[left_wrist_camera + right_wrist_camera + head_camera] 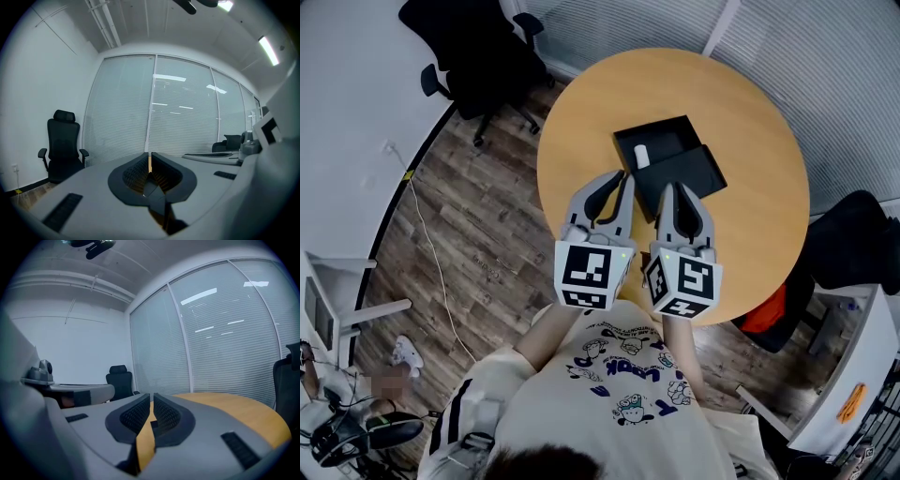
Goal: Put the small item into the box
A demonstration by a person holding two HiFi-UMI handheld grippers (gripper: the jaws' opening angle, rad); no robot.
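Observation:
On the round wooden table [750,112] lies an open black box [667,137], and a small white item [642,157] rests inside it at its left end. A black lid [686,176] lies against the box's near side. My left gripper [621,180] hovers just left of the lid, shut with nothing in it. Beside it, my right gripper [668,191] is over the lid's near edge, also shut and empty. In the left gripper view the left gripper [150,161] points level at the window blinds. The right gripper [152,401] looks across the table top [234,411].
A black office chair [478,56] stands beyond the table's far left; it also shows as the chair [63,145] and the chair [121,380]. Another dark chair [853,248] is at the right. A white desk [337,300] and a floor cable [436,262] are on the left.

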